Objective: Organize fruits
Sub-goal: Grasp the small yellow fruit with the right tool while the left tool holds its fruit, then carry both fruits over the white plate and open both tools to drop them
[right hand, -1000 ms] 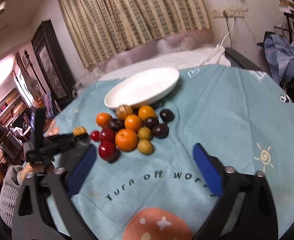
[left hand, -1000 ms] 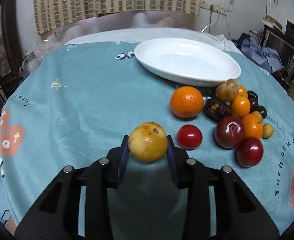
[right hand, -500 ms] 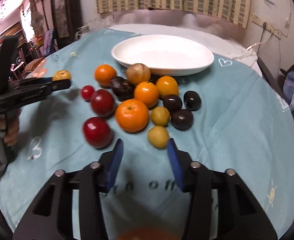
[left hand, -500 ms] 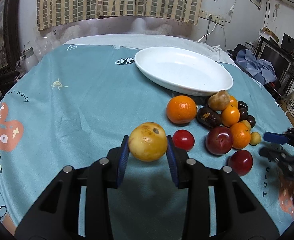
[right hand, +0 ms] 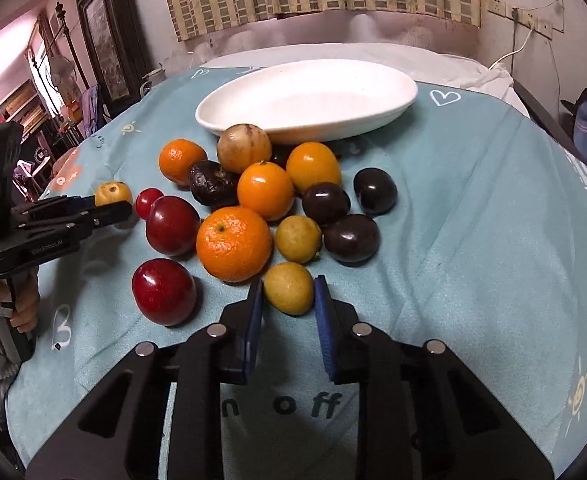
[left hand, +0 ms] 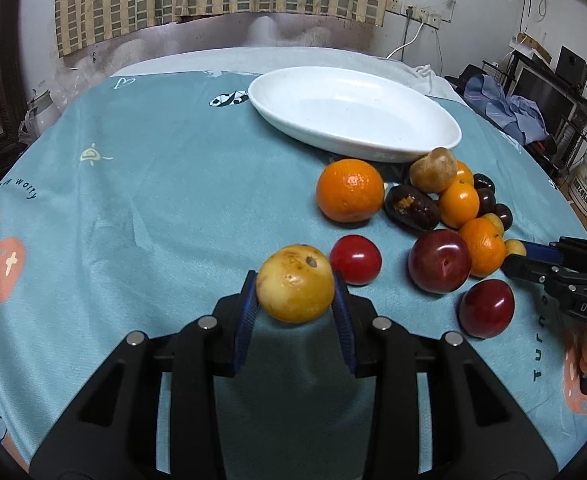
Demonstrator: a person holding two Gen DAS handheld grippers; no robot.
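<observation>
My left gripper point(left hand: 295, 300) is shut on a spotted yellow fruit point(left hand: 295, 288), held just above the teal cloth, left of the fruit pile. From the right wrist view the same left gripper point(right hand: 107, 206) and its yellow fruit point(right hand: 112, 193) sit at the pile's left edge. My right gripper point(right hand: 288, 294) has its jaws closing on a small yellow fruit point(right hand: 288, 288) at the near edge of the pile, with both blue pads against its sides. The pile holds oranges point(right hand: 233, 250), red plums point(right hand: 164, 297) and dark plums point(right hand: 351, 237). A bare white oval plate point(right hand: 305, 100) lies just behind it.
A teal printed cloth point(left hand: 153, 184) covers the round table. The large orange point(right hand: 233, 250) touches the gripped small fruit on its left, and another yellow fruit point(right hand: 298, 239) lies just behind it. A person's hand point(right hand: 21, 308) holds the left tool. Clutter stands beyond the table's right edge.
The right gripper swung toward the pile and came down, and its jaws went from wide open to closed around the small yellow fruit. The left gripper kept still with its fruit.
</observation>
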